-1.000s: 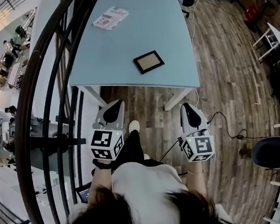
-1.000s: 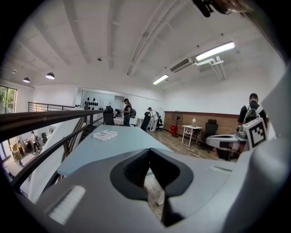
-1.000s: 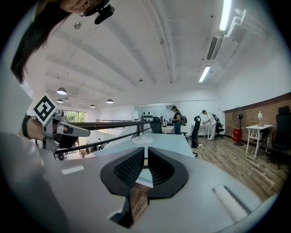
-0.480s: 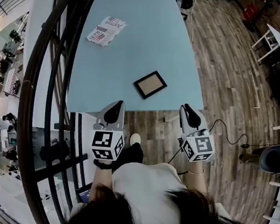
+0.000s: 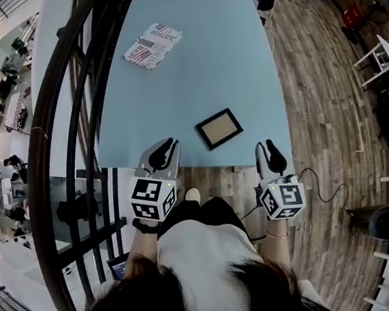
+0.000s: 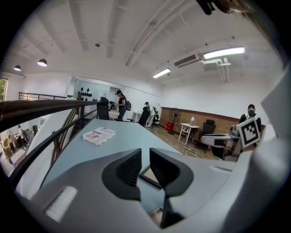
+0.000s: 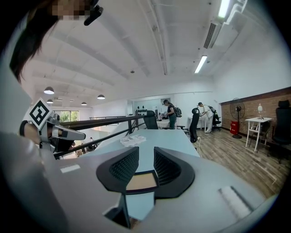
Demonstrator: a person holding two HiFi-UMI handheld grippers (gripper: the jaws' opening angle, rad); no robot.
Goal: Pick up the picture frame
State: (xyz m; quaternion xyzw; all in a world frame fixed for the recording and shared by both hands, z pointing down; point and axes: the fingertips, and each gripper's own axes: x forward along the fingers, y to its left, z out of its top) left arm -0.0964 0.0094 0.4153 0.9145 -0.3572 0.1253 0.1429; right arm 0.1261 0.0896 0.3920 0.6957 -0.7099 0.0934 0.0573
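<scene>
Head view first: both grippers sat at the near edge of the blue table (image 5: 193, 69). The picture frame (image 5: 219, 128) lay flat on it, just ahead of the left gripper (image 5: 168, 147) and off to its right. It was ahead and to the left of the right gripper (image 5: 270, 149), touching neither. A folded newspaper (image 5: 153, 44) lay well beyond the left gripper, and a dark railing (image 5: 33, 153) ran along that gripper's left.

Left gripper view: jaws only a narrow slit apart, nothing in them. A sliver of the frame showed through the slit, further out on the table.

Right gripper view: the jaws had just been opening and stood a fair bit apart, nothing between the pads. The frame showed through the gap, lying on the table just ahead of the tips, untouched.
</scene>
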